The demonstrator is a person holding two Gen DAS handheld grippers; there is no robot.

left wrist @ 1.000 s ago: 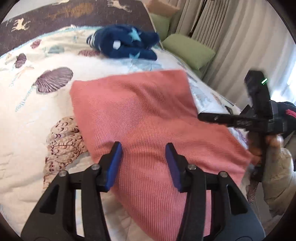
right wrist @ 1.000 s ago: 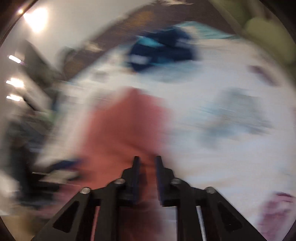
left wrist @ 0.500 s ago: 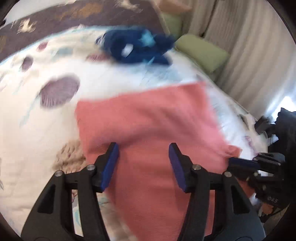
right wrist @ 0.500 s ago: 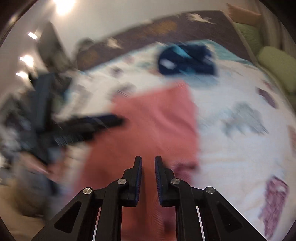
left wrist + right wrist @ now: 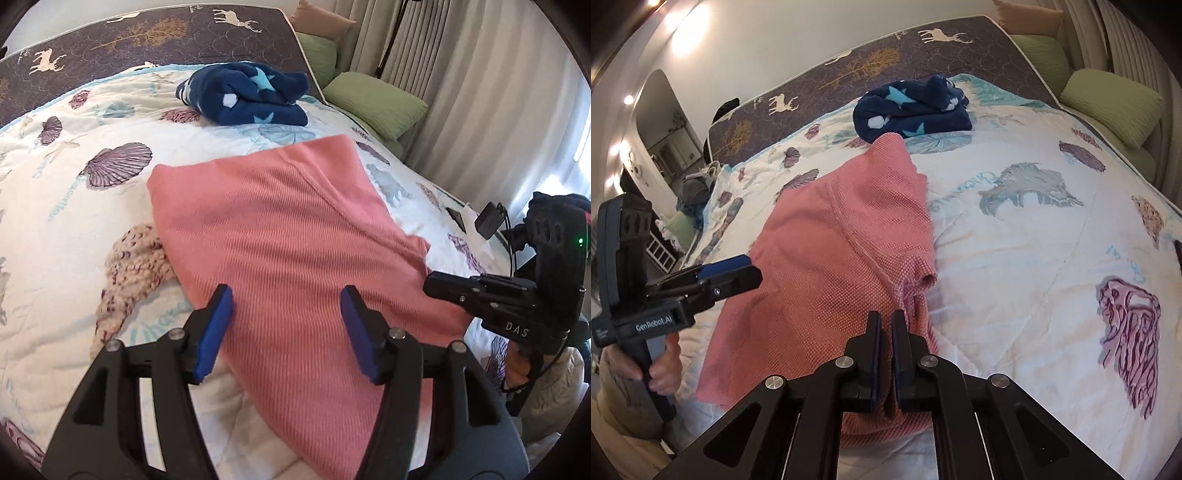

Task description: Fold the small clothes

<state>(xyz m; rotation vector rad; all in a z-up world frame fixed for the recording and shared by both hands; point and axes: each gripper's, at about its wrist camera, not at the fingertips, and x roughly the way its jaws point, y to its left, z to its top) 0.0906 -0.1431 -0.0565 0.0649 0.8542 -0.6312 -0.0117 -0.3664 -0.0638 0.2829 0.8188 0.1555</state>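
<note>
1. Both wrist views were smeared with motion half a second ago and are now sharp, so the hands have settled. In the left wrist view the right tongs (image 5: 439, 288) have come in from the right edge to the lower right corner of the pink garment (image 5: 280, 236).
2. The right tongs (image 5: 885, 325) are pressed nearly together at the bottom centre of the right view. A fold of pink cloth seems to sit between the blue pads, though I cannot tell whether it is truly pinched.
3. The left tongs (image 5: 286, 306) remain spread wide, hovering over the near part of the garment and gripping nothing.
4. My reading: the garment lies smoothed across the middle of the bed (image 5: 66, 206), its sleeve (image 5: 918, 273) tucked onto the body at the right edge, and the next fold is about to start from the right-hand corner.
5. Count: one pink garment; one navy star-patterned bundle (image 5: 247, 94) in the upper centre, well apart from it; two green cushions (image 5: 376, 101) at the upper right; two tongs.
</note>
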